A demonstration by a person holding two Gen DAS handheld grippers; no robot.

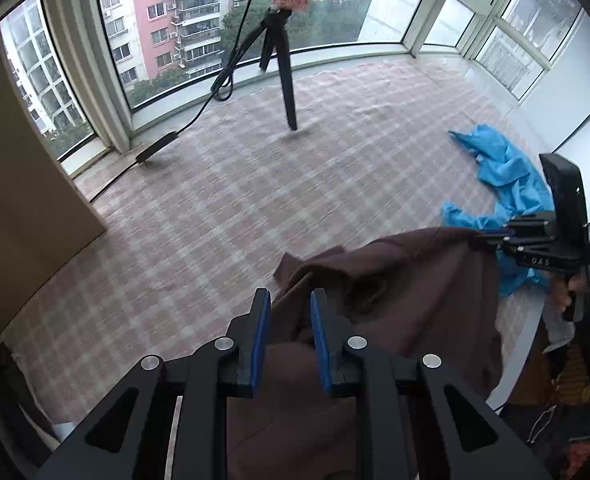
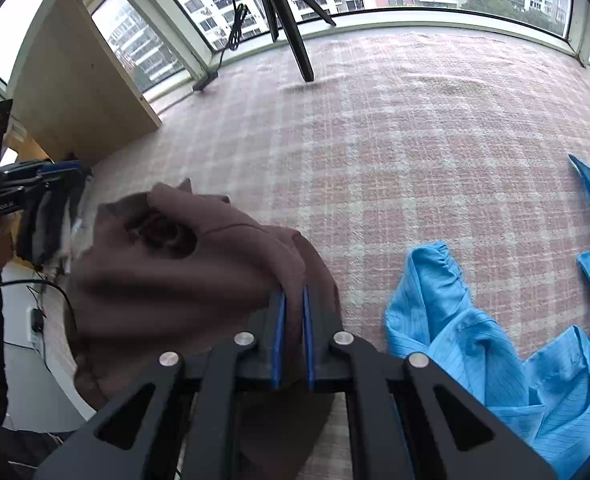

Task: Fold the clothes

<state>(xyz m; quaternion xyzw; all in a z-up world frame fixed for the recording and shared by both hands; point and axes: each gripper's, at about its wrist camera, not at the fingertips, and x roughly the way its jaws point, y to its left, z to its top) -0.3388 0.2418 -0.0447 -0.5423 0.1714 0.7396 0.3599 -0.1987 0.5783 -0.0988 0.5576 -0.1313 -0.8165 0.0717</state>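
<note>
Brown garment (image 2: 183,272): bunched and lifted at the near edge of the tabletop (image 2: 395,152), hanging partly over that edge; soft, matte, thick-looking cloth with deep folds and a dark hollow, perhaps a hood or neck opening.
Right tool (image 2: 293,300): clamped on a ridge of the brown cloth, blue pads pressed to both sides, probably to hold one edge up for spreading.
Left tool (image 1: 291,308): pads stand apart with brown cloth running between them; they do not look pressed on it, so no firm grip here.
Blue garment (image 2: 475,344): crumpled on the right, just beside the brown one, thin and striped, likely waiting its turn.
Tabletop cover: pink checked cloth, bare in the middle, giving room to lay the garment flat.
Tripod (image 1: 283,60): at the far side, by the window.
</note>
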